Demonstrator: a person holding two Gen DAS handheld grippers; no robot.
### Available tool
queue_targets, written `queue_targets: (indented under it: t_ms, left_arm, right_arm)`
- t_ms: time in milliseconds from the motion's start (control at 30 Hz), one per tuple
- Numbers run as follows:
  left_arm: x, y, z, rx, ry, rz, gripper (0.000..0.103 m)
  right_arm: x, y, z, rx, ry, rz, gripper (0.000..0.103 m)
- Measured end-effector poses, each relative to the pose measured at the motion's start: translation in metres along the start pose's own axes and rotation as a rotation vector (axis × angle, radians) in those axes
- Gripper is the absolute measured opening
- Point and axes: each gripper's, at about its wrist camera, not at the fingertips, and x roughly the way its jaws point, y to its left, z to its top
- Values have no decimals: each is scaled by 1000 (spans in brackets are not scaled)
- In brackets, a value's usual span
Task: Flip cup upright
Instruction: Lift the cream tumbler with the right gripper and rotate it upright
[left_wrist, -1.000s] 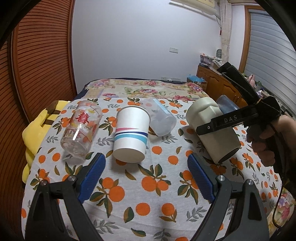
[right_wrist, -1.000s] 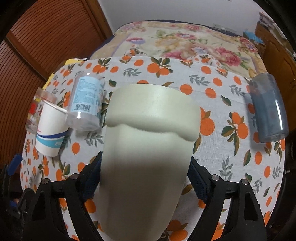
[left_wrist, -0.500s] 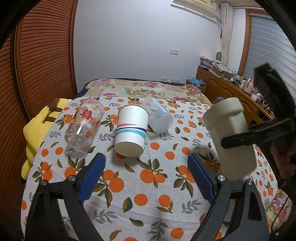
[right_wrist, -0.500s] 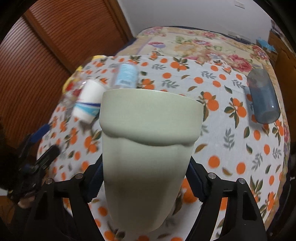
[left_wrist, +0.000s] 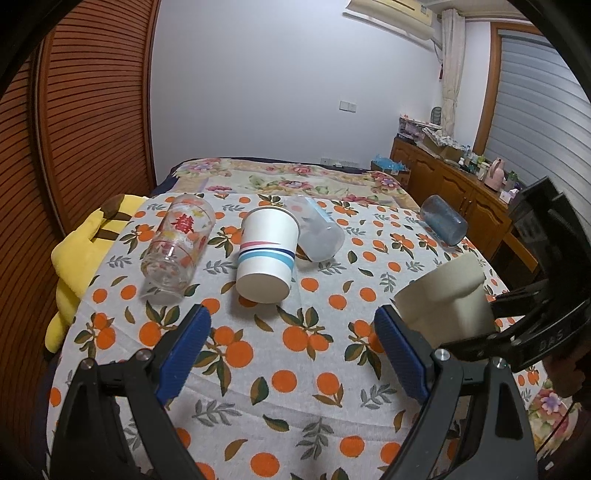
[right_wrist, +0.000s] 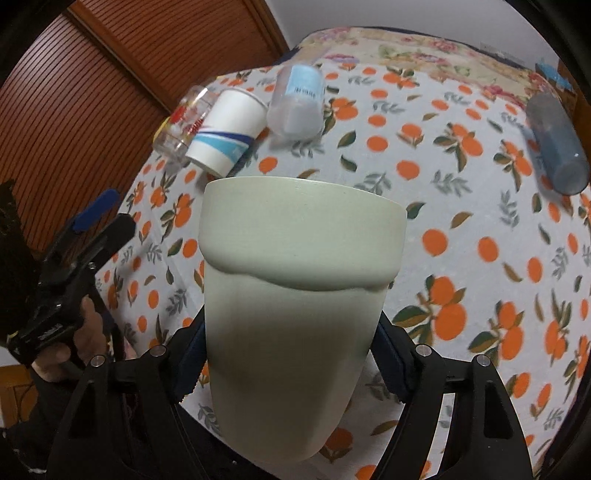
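Peering at hidden parts: I cannot see the cream cup (right_wrist: 295, 314)'s base in my right wrist view, since it runs below the pads, and in the left view its lower side is cut off behind the left claw's finger (left_wrist: 402, 354).
Blur: my right view smears the orange-print cloth (right_wrist: 461, 240), so small detail is lost there.
Change since a second ago: I have raised the cream cup from lying on its side off the counter (left_wrist: 295, 387) to rim-up; the paper cup (left_wrist: 266, 254), glass cup (left_wrist: 177, 247), clear plastic cup (left_wrist: 317, 232) and blue cup (left_wrist: 441, 219) lie as before.
Right claw (right_wrist: 291, 363): clamped on the cream cup's lower body, holding it over the counter's right side.
Left claw (left_wrist: 291, 354): pads spread wide with nothing between them, hovering low over the near edge.
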Motion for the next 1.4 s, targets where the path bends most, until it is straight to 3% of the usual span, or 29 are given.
queue_targets:
  t_ms: [333, 700, 933, 1400]
  left_arm:
    - [-2, -7, 3, -2, 14, -13, 91]
    - [-1, -35, 14, 6, 62, -56, 91]
    - [13, -64, 16, 17, 152, -49, 91]
    - [53, -97, 28, -85, 314, -34, 91]
  right_arm:
    - [12, 3, 3, 16, -32, -48, 81]
    - [-48, 4, -26, -8, -187, -81, 86]
    - [-72, -15, -51, 14, -263, -121, 87]
    - [-98, -63, -80, 129, -347, -116, 87]
